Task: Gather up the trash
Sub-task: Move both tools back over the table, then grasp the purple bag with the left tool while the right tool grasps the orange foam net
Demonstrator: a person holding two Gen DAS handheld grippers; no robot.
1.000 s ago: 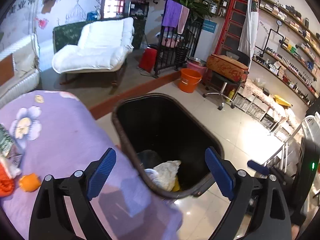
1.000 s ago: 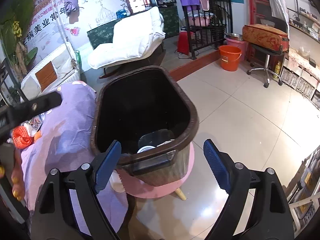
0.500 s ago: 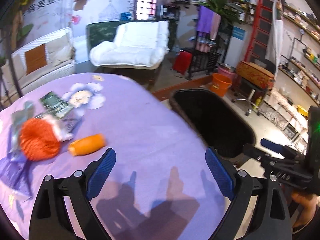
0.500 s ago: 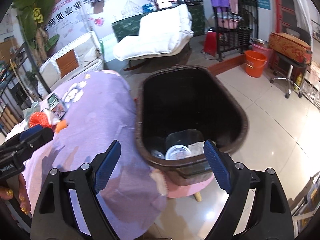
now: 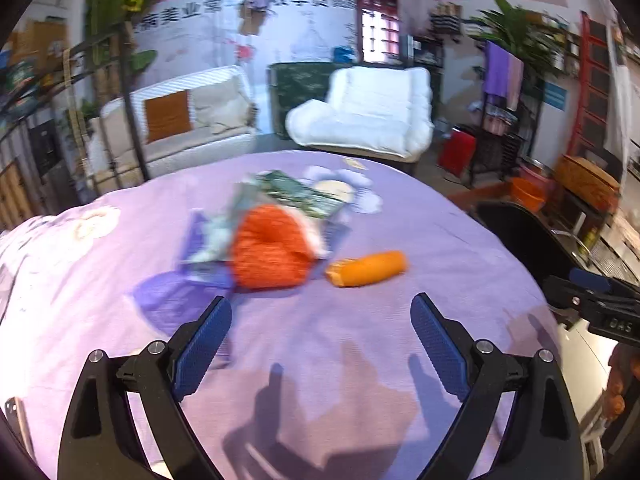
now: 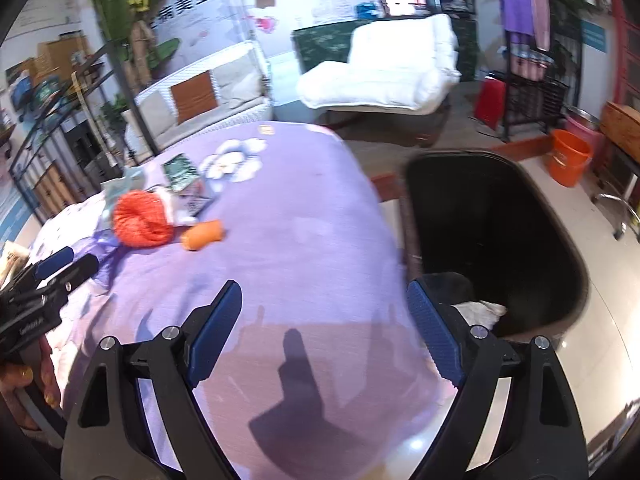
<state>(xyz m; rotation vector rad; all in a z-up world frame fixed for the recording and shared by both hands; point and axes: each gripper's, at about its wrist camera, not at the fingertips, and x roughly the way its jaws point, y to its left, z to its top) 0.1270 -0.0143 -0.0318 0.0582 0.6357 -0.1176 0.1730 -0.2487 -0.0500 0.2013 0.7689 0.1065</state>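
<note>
On the purple tablecloth point(image 5: 440, 232) lie an orange mesh bag point(image 5: 270, 248), an orange tube-shaped piece point(image 5: 368, 268), and several wrappers and packets point(image 5: 296, 192) behind them. They also show in the right wrist view: mesh bag point(image 6: 140, 220), orange piece point(image 6: 202, 234), packets point(image 6: 180, 168). My left gripper point(image 5: 320, 338) is open and empty, above the cloth in front of the trash. My right gripper point(image 6: 324, 326) is open and empty over the table's edge. The black trash bin point(image 6: 552, 232) stands right of the table and holds white waste point(image 6: 480, 310).
A white lounge chair point(image 5: 372, 116) and a striped sofa point(image 5: 192, 116) stand behind the table. An orange bucket point(image 6: 568, 156) and a black rack with towels point(image 6: 528, 80) are on the floor at right. The other gripper shows at each view's edge.
Both grippers have swung left, away from the bin and over the table. The trash pile has come to the centre of the left wrist view. Both grippers stay open.
</note>
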